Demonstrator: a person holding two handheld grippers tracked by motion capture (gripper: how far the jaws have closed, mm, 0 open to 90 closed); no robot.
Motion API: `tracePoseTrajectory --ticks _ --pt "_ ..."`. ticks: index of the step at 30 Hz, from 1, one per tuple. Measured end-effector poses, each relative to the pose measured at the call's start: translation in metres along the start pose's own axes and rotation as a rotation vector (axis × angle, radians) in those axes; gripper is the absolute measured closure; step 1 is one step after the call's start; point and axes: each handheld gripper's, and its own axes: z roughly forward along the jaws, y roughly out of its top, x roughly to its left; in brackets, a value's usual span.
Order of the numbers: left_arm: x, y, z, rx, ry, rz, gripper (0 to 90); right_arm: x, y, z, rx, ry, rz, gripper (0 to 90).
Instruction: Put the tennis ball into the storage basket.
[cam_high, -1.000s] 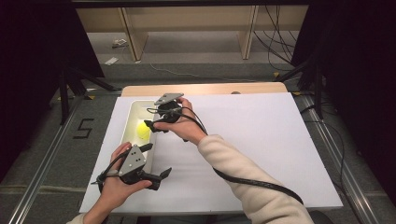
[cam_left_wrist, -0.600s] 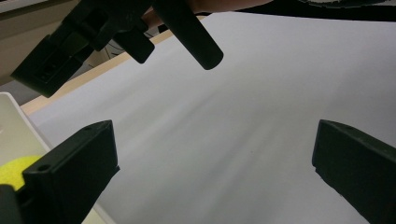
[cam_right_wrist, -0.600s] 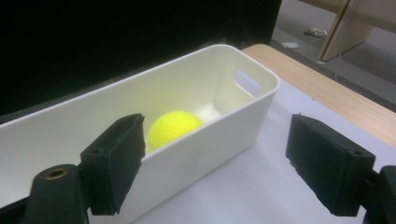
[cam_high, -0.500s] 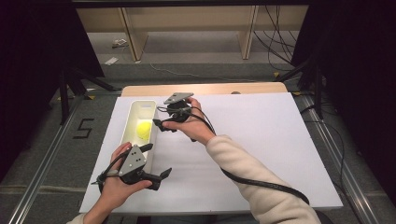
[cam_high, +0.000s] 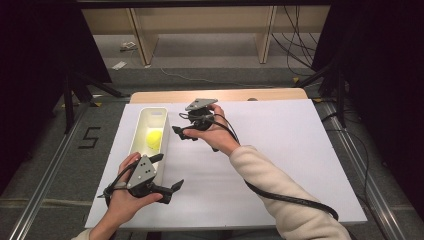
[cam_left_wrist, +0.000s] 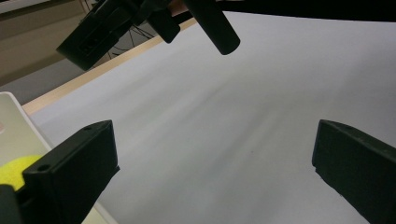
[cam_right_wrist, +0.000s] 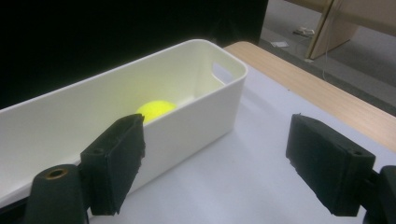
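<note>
we see a yellow ball (cam_high: 153, 139) lying inside the long white bin (cam_high: 142, 120), near its middle, on the left part of the white worktop (cam_high: 280, 150). our right gripper (cam_high: 186, 132) hangs just beside the right wall of the bin, a little above the worktop, with its jaws released and nothing between them; in the right gripper view the ball (cam_right_wrist: 156, 110) shows behind the bin wall (cam_right_wrist: 196, 116). our left gripper (cam_high: 169, 189) is near the front end of the bin, close to the worktop edge, and its jaws are also spread apart and empty. the two grippers are well apart from each other.
</note>
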Motion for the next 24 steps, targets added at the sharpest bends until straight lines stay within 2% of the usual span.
tracePoseTrajectory --ticks 16,24 --pt "0.000 0.000 0.001 0.000 0.001 -0.002 0.0 -0.021 -0.018 -0.026 0.004 -0.053 0.013 19.7" --pt "0.000 0.000 0.001 0.000 0.002 -0.002 0.0 -0.027 -0.024 -0.035 0.008 -0.068 0.016 19.7"
